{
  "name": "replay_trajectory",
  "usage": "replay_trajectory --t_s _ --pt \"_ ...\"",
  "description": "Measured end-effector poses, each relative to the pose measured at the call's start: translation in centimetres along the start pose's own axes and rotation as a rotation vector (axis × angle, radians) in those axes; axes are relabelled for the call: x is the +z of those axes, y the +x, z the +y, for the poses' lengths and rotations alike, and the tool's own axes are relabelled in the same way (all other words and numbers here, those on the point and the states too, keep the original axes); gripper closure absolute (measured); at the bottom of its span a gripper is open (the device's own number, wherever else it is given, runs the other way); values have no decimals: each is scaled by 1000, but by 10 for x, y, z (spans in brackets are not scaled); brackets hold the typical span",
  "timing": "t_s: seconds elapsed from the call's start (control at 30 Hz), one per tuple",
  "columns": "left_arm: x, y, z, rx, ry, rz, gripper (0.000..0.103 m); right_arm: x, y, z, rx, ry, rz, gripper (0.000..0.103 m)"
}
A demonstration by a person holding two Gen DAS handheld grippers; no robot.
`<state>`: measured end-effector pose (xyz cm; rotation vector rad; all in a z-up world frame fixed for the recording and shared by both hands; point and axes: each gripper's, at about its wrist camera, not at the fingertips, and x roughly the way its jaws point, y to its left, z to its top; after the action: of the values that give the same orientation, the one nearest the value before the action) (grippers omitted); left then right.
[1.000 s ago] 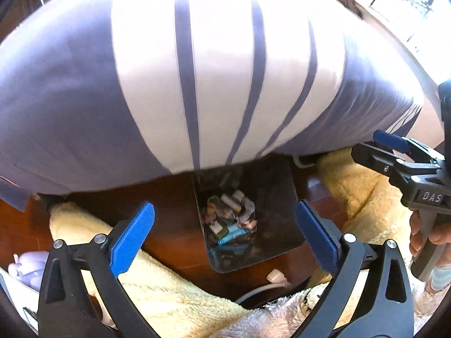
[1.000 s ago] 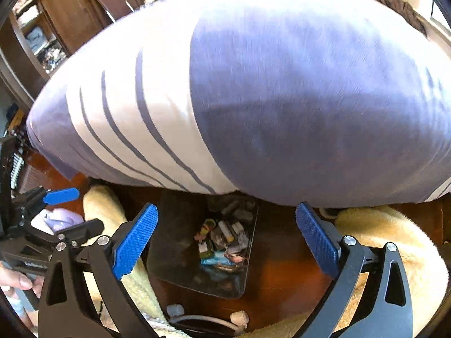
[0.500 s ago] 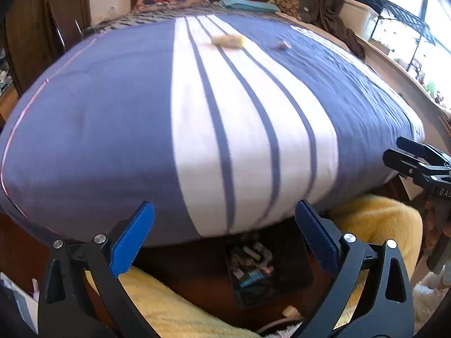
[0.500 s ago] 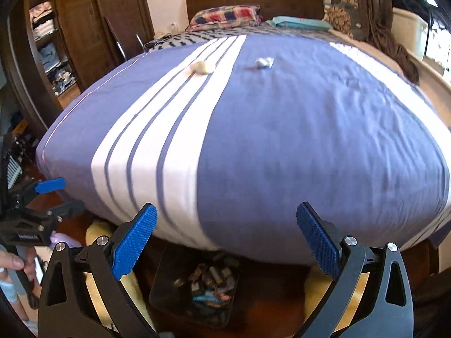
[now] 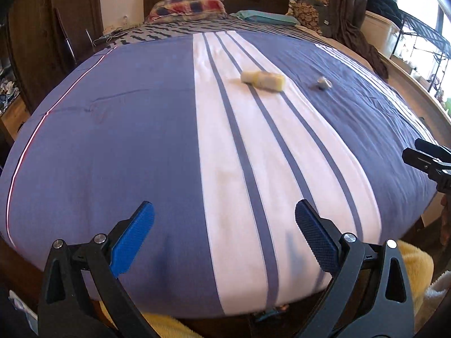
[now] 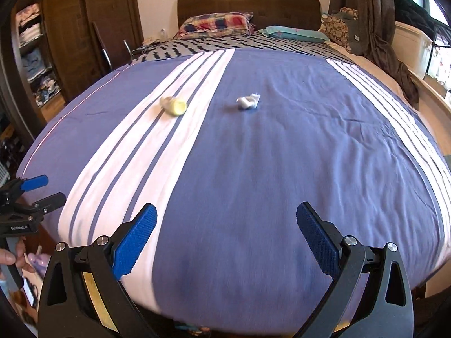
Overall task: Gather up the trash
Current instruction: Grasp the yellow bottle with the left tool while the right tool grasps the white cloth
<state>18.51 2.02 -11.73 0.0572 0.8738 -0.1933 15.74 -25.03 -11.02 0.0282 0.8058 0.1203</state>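
A bed with a blue-and-white striped duvet fills the space ahead of both tongs. The left tongs and right tongs hang spread wide and empty above its near edge. Far beyond them lie a pale yellow bottle on the white stripe and, just to its right, a small crumpled white wrapper.

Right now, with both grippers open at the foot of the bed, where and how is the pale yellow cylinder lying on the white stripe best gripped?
Grip the pale yellow cylinder across its middle, coming down from above with the fingers straddling its round sides. It lies flat on the striped blue and white duvet, so its ends are harder to reach. The left gripper probably suits, since the cylinder lies on that side.
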Motion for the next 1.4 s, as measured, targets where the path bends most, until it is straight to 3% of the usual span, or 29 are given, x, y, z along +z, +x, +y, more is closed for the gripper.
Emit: replay_trajectory --t_s 0.43,0.6,0.8,0.87,1.03,1.27,1.33,1.4 --pt "87 81 -8 0 29 27 8 83 111 -29 -44 65 53 5" --pt "111 105 -22 -11 49 39 8 107 150 -28 -41 66 87 12" --pt "137 130 -39 -44 52 50 8 123 175 -28 -19 75 100 46" --pt "145 136 -45 -52 48 51 8 127 179 -27 -6 73 95 69" --pt "165 154 -62 -62 33 57 8 133 183 -30 -5 56 87 77" --pt "185 180 -69 -60 -11 94 9 133 176 -37 -27 21 75 77" --pt "186 186 -70 -68 -18 108 13 131 170 -40 -30 18 67 77" --pt "184 189 -69 -42 -10 113 32 129 166 -42 -35 10 61 77"
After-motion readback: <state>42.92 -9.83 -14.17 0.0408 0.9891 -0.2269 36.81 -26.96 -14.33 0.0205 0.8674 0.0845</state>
